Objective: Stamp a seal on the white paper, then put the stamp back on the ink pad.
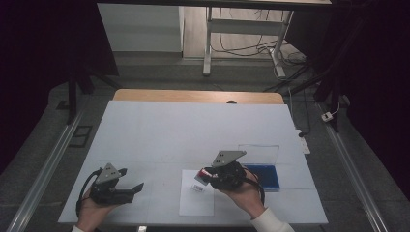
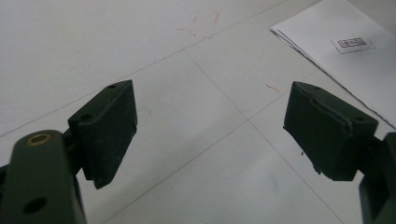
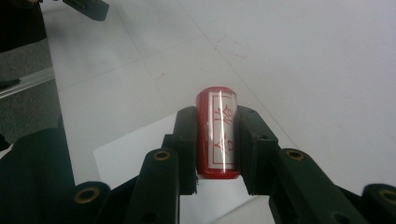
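Right gripper (image 3: pixel 217 140) clamps red stamp (image 3: pixel 218 135), characters unreadable.

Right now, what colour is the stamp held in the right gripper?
Red stamp with a white label, clearest in the right gripper view.

A white-covered counter (image 1: pixel 193 125) carries faint red pen marks (image 2: pixel 201 23), with cables (image 1: pixel 241 48) on the floor beyond it.
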Demonstrator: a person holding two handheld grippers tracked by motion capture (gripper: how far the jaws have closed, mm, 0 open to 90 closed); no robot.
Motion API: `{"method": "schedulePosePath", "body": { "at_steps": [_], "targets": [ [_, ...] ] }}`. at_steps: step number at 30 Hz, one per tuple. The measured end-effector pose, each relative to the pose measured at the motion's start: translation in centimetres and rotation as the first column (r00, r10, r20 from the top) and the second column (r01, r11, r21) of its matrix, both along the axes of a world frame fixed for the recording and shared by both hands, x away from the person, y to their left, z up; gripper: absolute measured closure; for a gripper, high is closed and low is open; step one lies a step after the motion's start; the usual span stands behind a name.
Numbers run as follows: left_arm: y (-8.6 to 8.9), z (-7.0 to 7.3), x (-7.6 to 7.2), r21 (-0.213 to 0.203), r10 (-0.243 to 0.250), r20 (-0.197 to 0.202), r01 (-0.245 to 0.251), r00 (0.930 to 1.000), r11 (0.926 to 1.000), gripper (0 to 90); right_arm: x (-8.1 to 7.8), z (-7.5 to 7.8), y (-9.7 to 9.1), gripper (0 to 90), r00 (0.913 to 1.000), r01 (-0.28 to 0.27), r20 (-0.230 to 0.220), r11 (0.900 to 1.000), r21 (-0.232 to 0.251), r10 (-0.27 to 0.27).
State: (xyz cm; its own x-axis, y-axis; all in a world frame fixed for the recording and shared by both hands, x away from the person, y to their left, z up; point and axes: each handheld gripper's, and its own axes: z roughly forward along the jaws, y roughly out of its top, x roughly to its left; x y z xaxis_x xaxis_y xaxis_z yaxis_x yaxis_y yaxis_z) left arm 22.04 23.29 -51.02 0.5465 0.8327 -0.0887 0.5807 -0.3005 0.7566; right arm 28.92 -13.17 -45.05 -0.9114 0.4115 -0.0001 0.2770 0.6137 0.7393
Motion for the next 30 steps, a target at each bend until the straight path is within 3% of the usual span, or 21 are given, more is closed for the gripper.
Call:
{"method": "schedulePosePath", "body": {
  "at_steps": [16, 30],
  "targets": [
    [-0.1, 0.0, 0.0, 0.002, -0.004, 0.006, 0.003, 1.0, 1.0, 17.6, -0.3, 1.1, -1.6, 70.1, 0.9993, 0.016, 0.032, 0.9993, 0.034, -0.017],
    [-0.2, 0.0, 0.0, 0.001, -0.014, 0.007, 0.014, 0.9999, 0.9999, 17.6, 0.1, 1.8, -3.6, 70.1, 0.9971, 0.053, 0.053, 0.998, 0.033, -0.055]
  ]
}}
